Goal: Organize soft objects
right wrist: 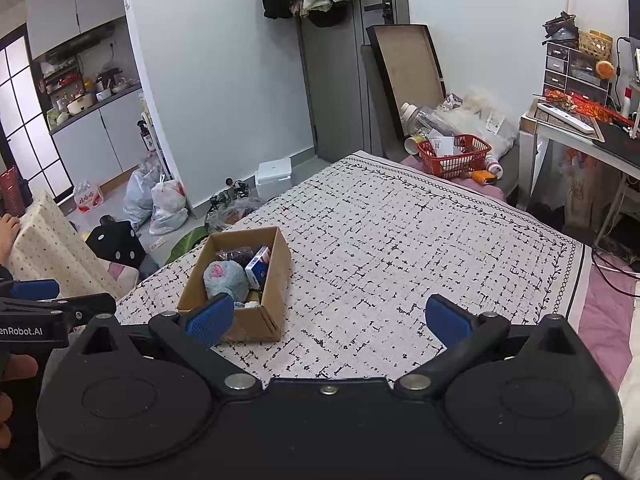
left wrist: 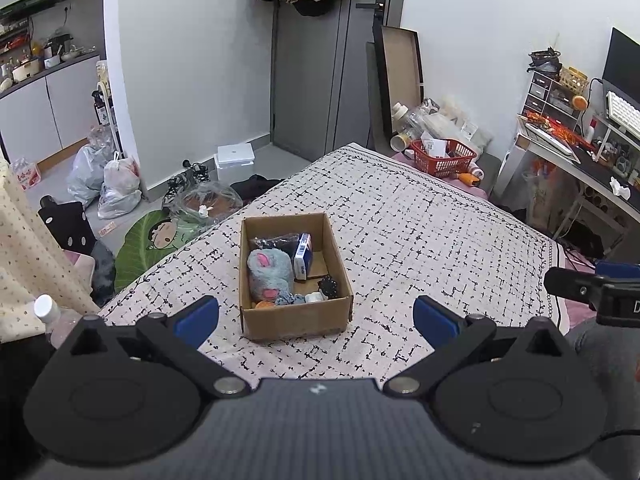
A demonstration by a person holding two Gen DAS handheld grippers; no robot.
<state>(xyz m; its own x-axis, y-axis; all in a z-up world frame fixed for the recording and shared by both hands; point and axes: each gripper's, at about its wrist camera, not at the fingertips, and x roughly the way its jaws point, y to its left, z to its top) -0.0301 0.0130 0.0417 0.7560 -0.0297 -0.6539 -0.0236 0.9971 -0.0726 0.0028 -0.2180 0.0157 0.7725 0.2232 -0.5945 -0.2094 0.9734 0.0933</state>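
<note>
A brown cardboard box (left wrist: 298,318) stands on the patterned bedspread (left wrist: 420,220). Inside lie a grey-blue plush with pink patches (left wrist: 268,274), a blue and white packet (left wrist: 304,256), a dark fuzzy item (left wrist: 280,242), a small black ball (left wrist: 329,286) and other small pieces. My left gripper (left wrist: 316,316) is open and empty, just in front of the box. My right gripper (right wrist: 328,318) is open and empty, to the right of the box (right wrist: 276,280); the plush (right wrist: 224,276) shows inside it. Each gripper shows at the edge of the other's view.
A red basket (left wrist: 444,156) sits at the bed's far corner beside bottles and bags. A desk (left wrist: 580,152) with a monitor stands right. Plastic bags (left wrist: 116,184), a white box (left wrist: 235,158) and a green leaf mat (left wrist: 152,236) lie on the floor left.
</note>
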